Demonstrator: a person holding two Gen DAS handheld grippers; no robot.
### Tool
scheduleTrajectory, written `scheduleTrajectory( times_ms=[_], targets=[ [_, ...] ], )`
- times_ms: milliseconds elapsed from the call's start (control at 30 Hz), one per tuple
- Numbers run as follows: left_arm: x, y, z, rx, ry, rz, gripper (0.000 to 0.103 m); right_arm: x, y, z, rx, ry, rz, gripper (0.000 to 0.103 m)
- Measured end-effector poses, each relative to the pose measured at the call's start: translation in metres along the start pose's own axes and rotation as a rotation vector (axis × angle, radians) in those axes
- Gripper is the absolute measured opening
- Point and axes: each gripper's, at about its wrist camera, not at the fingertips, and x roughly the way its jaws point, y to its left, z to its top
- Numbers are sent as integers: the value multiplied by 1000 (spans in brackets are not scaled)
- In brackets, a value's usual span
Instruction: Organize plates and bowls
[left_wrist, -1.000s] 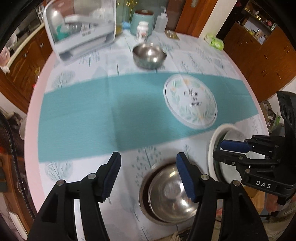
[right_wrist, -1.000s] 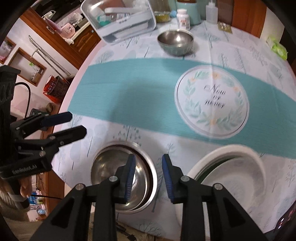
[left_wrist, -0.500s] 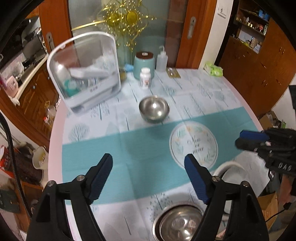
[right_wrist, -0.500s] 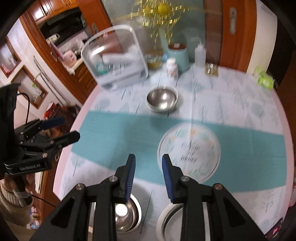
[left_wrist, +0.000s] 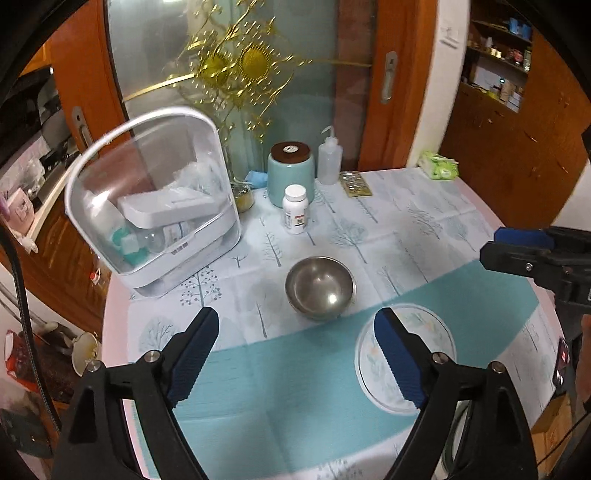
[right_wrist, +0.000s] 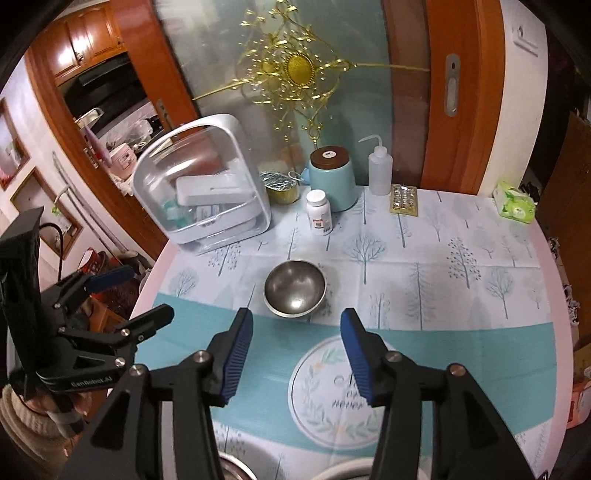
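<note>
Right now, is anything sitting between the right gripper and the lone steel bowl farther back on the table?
Nothing visible. The right gripper is open and empty, and only bare tablecloth lies between it and the steel bowl. The pill bottle stands beyond the bowl, out of the path.

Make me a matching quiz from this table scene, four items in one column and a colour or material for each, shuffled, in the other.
Items:
1. round bowl in the middle of the table
2. lidded canister
3. pill bottle
4. tissue packet

Descriptions:
A. white with a white cap
B. shiny steel
C. green and white
D. pale teal with a brown lid

Pairs: 1-B, 2-D, 3-A, 4-C
</note>
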Motion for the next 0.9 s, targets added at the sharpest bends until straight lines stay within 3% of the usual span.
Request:
scheduleTrajectory(
  times_ms=[333, 733, 900],
  targets=[
    [119, 20, 13, -143, 160, -30, 85, 91, -42, 18, 111, 93, 10, 50],
    [228, 41, -6, -273, 309, -23, 85, 203, -63, 10, 209, 232, 48, 50],
    [251, 39, -10, -280, 321, -30, 72, 231, -63, 5, 217, 283, 53, 50]
  ],
)
